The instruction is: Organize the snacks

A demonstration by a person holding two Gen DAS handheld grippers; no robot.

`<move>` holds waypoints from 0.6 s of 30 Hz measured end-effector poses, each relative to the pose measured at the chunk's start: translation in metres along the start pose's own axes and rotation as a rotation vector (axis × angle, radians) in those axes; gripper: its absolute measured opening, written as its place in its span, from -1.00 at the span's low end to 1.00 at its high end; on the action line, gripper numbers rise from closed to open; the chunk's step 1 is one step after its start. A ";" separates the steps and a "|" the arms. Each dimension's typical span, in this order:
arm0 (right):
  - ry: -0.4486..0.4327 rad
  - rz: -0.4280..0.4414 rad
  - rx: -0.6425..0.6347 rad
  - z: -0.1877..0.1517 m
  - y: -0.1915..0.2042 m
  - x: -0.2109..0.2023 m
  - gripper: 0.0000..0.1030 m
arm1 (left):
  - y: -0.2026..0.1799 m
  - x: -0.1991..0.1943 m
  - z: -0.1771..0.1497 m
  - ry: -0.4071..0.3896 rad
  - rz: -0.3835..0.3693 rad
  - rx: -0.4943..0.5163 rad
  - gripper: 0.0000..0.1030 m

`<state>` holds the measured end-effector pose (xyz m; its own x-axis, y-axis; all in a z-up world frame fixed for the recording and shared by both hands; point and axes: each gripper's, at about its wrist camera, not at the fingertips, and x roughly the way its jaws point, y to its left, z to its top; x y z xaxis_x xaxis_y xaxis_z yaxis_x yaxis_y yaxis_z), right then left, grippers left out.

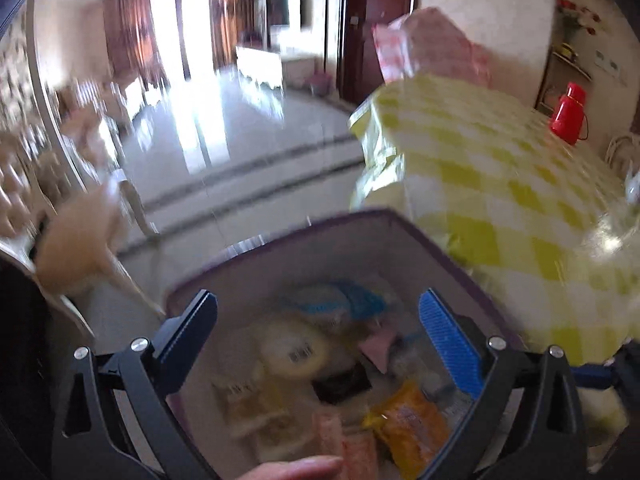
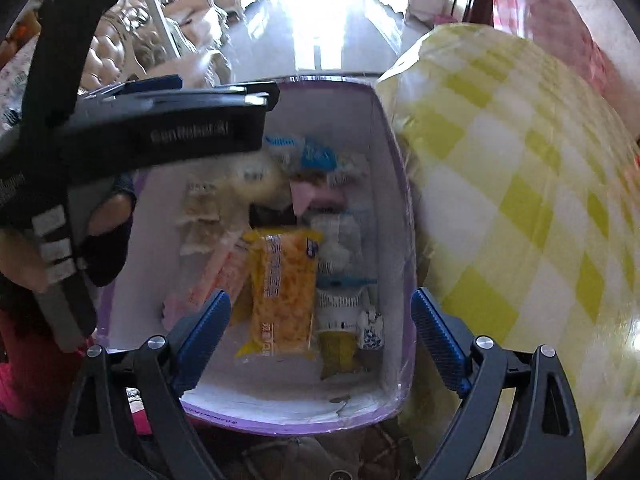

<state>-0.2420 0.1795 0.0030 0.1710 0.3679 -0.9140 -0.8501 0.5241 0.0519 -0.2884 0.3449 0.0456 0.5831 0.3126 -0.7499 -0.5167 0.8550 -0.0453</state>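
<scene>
The right gripper (image 2: 320,330) stands released, its blue-padded fingers (image 2: 202,326) spread wide with nothing pressed between them, pointing down into a purple-rimmed box (image 2: 394,184). Straight below it, on the box's white floor, lies a yellow snack packet (image 2: 280,288), with a small white-and-blue packet (image 2: 344,304) just beside it on the right and a pink-and-orange packet (image 2: 224,268) on its left. Further in lie a pale round pastry (image 2: 256,180), a pink wrapper (image 2: 304,198) and blue-and-white packets (image 2: 316,156) against the far wall. The left gripper (image 1: 318,330) is released too, its fingers (image 1: 450,338) wide apart over the same box (image 1: 280,236), empty; from the right wrist its black body (image 2: 160,136) shows above the box's left side, held by a hand (image 2: 108,216). In the left view the picture is blurred, yet the round pastry (image 1: 294,350) and the yellow packet (image 1: 408,424) can be told. Beside the box on the right stands the counter (image 2: 520,200) under a yellow-and-white checked cloth, with a red flask (image 1: 568,110) at its far side.
</scene>
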 end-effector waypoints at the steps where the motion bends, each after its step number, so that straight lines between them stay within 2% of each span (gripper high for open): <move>1: 0.009 0.004 0.005 -0.001 0.001 0.004 0.73 | 0.003 0.007 -0.001 0.048 -0.011 -0.022 0.96; 2: 0.016 0.008 0.007 -0.001 0.002 0.006 0.73 | 0.005 0.013 -0.001 0.083 -0.016 -0.034 0.96; 7: 0.036 -0.021 -0.016 -0.003 0.011 0.017 0.73 | 0.014 0.026 -0.006 0.140 0.003 -0.059 0.96; 18: 0.064 -0.010 -0.044 -0.002 0.023 0.033 0.73 | 0.020 0.036 -0.011 0.180 0.002 -0.063 0.96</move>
<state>-0.2567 0.2021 -0.0272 0.1484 0.3127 -0.9382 -0.8697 0.4929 0.0267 -0.2845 0.3690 0.0100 0.4632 0.2300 -0.8559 -0.5594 0.8249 -0.0811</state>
